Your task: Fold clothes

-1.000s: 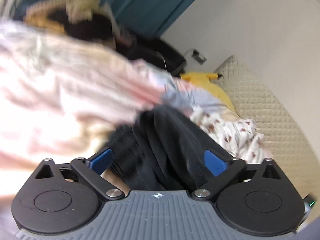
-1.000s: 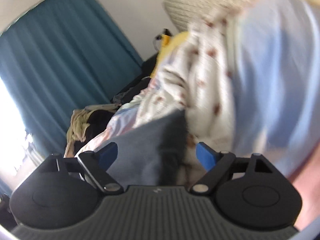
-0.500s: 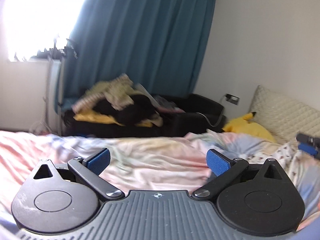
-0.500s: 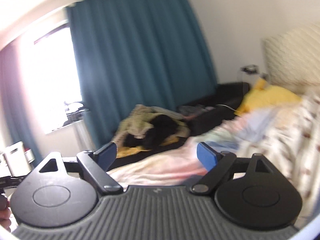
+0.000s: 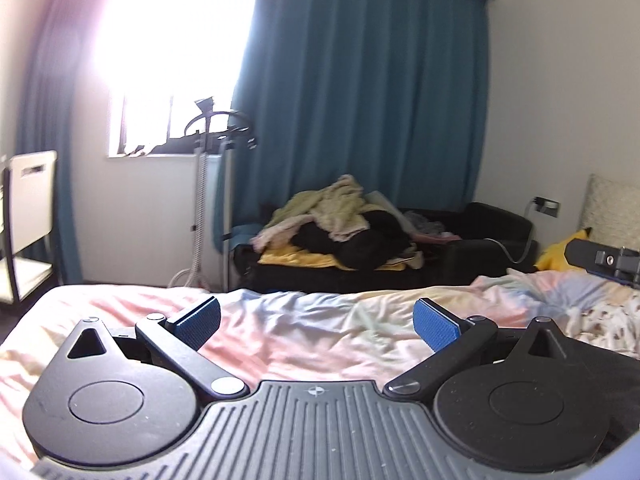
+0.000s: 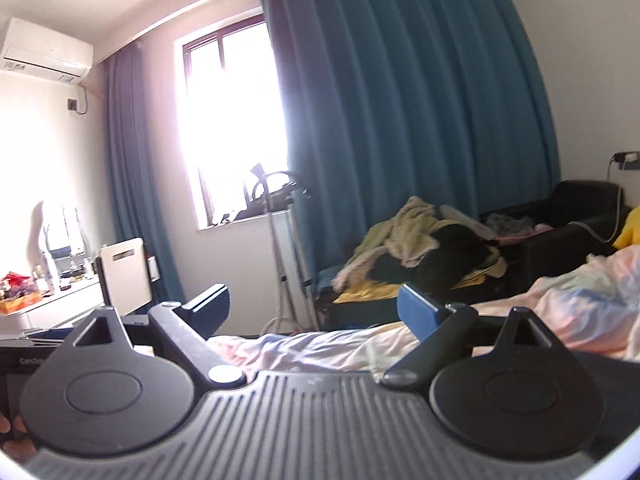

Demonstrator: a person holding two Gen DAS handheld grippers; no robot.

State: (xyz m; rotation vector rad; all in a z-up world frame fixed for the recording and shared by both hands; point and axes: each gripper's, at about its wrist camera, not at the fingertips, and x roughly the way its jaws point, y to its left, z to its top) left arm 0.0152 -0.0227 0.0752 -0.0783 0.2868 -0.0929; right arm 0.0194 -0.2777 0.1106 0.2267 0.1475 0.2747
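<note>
While both grippers point almost level across the bed, neither holds anything. The left gripper [image 5: 316, 318] stands wide, its blue pads [image 5: 198, 318] apart over the pastel bedsheet [image 5: 320, 332], with only crumpled sheet showing between them. The right gripper [image 6: 314, 312] is also wide and its jaws are opening, with nothing between them.

The clothes to fold lie in a heap [image 5: 340, 228] on a dark sofa [image 5: 472, 248] at the far side of the room, in front of a teal curtain [image 5: 360, 100]: pale yellow-green and cream pieces on top, black ones below, a yellow piece underneath. A garment steamer on a stand [image 5: 212, 184] is just left of the sofa, below the bright window [image 5: 172, 40].

Only the left view shows a printed white garment [image 5: 608, 320] on the bed at the far right, a yellow plush toy [image 5: 560, 254] and a quilted headboard [image 5: 612, 208] beyond it, and part of the other gripper's body at the right edge.

Only the right view shows an air conditioner [image 6: 44, 50] high on the left wall, a cluttered desk [image 6: 44, 300] below it, and fingertips [image 6: 16, 446] at the lower left edge. A white chair [image 6: 124, 276] near the desk appears in both views.
</note>
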